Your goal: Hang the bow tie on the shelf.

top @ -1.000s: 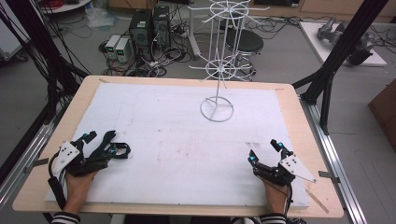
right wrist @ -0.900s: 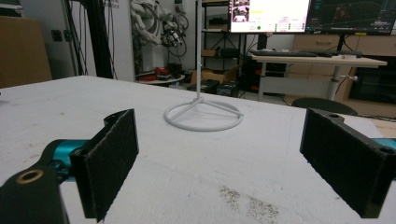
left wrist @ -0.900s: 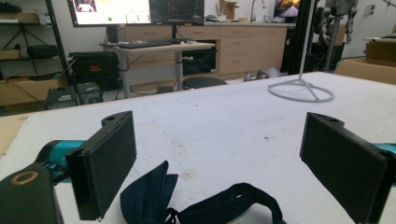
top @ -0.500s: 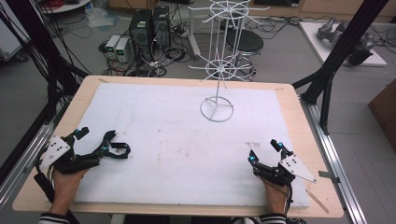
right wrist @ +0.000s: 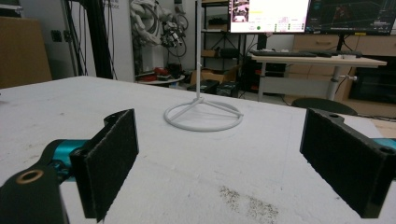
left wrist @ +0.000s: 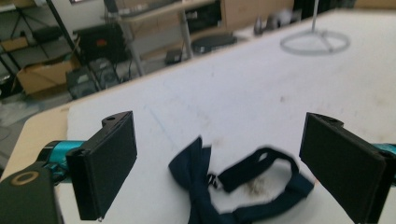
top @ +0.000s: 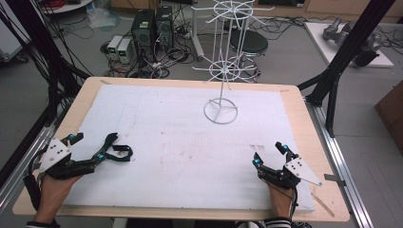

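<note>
1. High view places the left gripper [top: 110,148] at the near left of the worktop [top: 190,142], with its fingers spread wide around a dark navy bow tie [top: 119,153] that lies flat on the white sheet.
2. The step in hand is judged to be the approach for a pick-up: the bow tie is bracketed but not yet clamped.
3. In the left gripper view the bow tie [left wrist: 233,186] is seen between the two black fingers [left wrist: 109,163], its knot toward the left one and its strap loop toward the right one; a clear gap is left on both sides.
4. The next move is judged to call for a slight lowering and a closing of the fingers on the knot or the wing beside it, since the thin strap could slip out.
5. The white wire display stand [top: 221,111] is set at the far middle of the worktop, well apart from the bow tie, and is taken as the likely place for hanging.
6. The left hand [top: 57,187] is held low, with the gripper angled toward the far right.
7. The right gripper [top: 270,154] is rested at the near right, its fingers [right wrist: 112,158] open and empty, pointed toward the stand's ring base [right wrist: 203,116].
</note>
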